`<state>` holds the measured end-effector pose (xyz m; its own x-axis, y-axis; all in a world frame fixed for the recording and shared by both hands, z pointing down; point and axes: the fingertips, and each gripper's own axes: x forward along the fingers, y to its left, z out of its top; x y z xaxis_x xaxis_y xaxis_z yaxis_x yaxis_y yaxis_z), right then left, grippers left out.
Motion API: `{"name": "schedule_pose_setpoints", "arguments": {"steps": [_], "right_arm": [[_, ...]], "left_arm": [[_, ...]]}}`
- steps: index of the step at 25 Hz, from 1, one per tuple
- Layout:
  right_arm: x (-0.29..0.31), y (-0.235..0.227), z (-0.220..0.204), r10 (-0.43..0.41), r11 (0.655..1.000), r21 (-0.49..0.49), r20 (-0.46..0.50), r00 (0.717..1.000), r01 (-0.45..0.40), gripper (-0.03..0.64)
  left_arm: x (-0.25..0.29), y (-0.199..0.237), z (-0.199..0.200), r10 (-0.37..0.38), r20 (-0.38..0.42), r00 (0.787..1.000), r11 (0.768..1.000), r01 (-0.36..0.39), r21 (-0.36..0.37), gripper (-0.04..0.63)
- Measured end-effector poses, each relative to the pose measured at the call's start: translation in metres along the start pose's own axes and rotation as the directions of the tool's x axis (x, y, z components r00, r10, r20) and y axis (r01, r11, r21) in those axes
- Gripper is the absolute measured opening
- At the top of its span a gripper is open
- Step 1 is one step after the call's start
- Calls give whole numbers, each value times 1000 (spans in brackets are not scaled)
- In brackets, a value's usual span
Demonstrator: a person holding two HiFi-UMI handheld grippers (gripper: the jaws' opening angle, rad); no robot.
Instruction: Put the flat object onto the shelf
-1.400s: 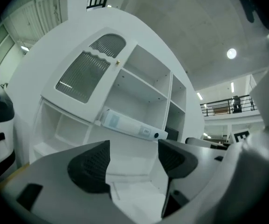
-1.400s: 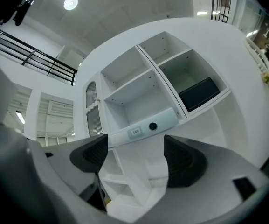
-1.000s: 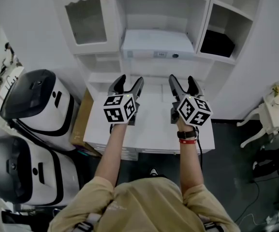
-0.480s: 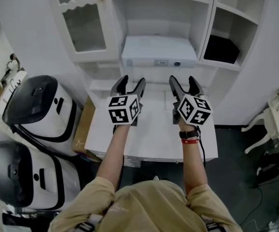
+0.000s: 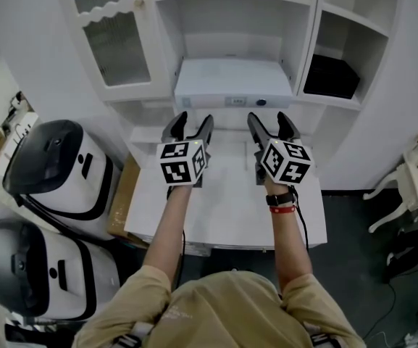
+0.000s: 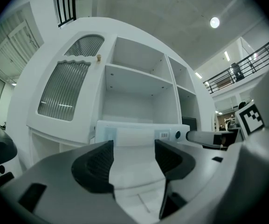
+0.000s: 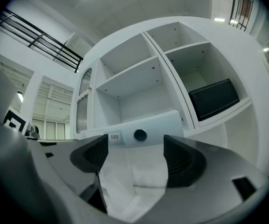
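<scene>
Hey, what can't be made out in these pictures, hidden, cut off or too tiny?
- Small barcode label on the flat white box: print too small in every view.
- Black flat object right of that box: too dark for detail, head view.
- Ribbed glass door: ribs blur whatever is behind, head view.
- White counter: head view, partly hidden under left tongs and right tongs.

White shelf unit (image 5: 306,27), with a white flat box (image 5: 234,78) carrying a barcode label and a dark round spot, and a black box (image 5: 328,75). The door (image 5: 118,46) has ribbed glass. The left gripper (image 5: 194,119) and right gripper (image 5: 269,118) have black jaws and cubes of black-and-white square markers. White-and-black machines (image 5: 56,165), brown carton (image 5: 122,191), dark floor (image 5: 361,223). Tan shirt (image 5: 223,310); black and red wristbands (image 5: 281,203).
</scene>
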<state>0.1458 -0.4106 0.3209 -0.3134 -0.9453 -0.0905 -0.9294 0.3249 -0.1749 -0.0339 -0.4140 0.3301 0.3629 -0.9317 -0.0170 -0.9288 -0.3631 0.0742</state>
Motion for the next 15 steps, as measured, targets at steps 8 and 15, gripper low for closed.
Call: {"name": "schedule_pose_setpoints", "arguments": {"steps": [8, 15], "right_arm": [[16, -8, 3, 12, 1000, 17, -6, 1000, -11, 371], [25, -10, 0, 9, 1000, 0, -24, 1000, -9, 367]], "left_arm": [[13, 7, 4, 24, -1, 1000, 1000, -24, -1, 291], [19, 9, 6, 46, -8, 999, 999, -46, -1, 282]]}}
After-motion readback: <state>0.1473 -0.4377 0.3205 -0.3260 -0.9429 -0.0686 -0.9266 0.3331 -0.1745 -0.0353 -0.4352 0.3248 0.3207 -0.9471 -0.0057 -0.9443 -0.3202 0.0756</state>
